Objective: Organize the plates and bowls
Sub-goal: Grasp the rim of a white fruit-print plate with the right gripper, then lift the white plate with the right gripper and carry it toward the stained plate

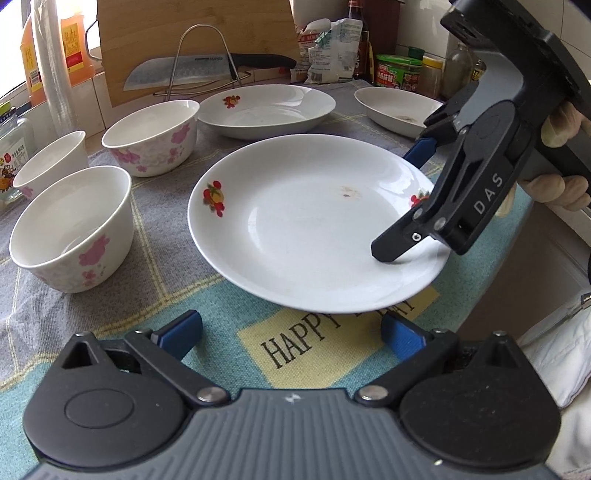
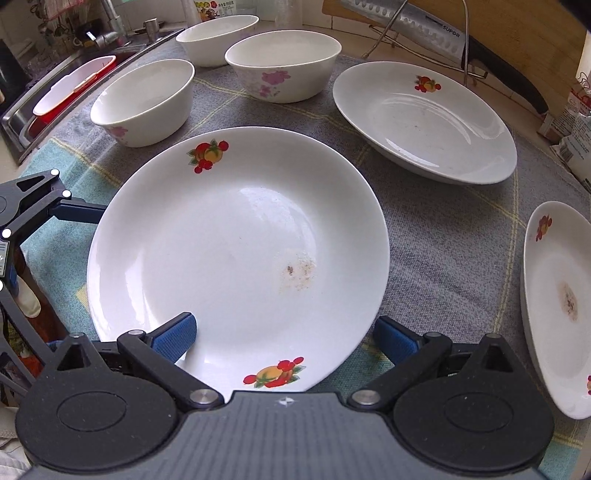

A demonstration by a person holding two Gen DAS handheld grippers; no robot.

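A white plate [image 1: 295, 221] [image 2: 229, 240] with fruit prints lies mid-cloth. My right gripper [image 1: 400, 201] [image 2: 286, 336] is open and straddles its right rim: one finger over the plate's inside, the other outside the rim. Just short of the plate's near rim, my left gripper [image 1: 291, 332] stands open and holds nothing; one of its fingers [image 2: 85, 214] shows at the plate's edge in the right wrist view. Three white bowls with pink flowers [image 1: 74, 225] [image 1: 151, 136] [image 1: 48, 162] stand to the left. A deep plate [image 1: 266, 110] [image 2: 424, 118] and another stained plate [image 1: 395, 107] [image 2: 557, 306] lie beyond.
A checked cloth [image 1: 166, 258] covers the counter. At the back, a knife [image 1: 207, 70] rests on a wire rack against a wooden board [image 1: 184, 33], with bottles, jars and a bag [image 1: 332, 48] alongside. A sink [image 2: 55, 92] holding a red basin lies past the bowls.
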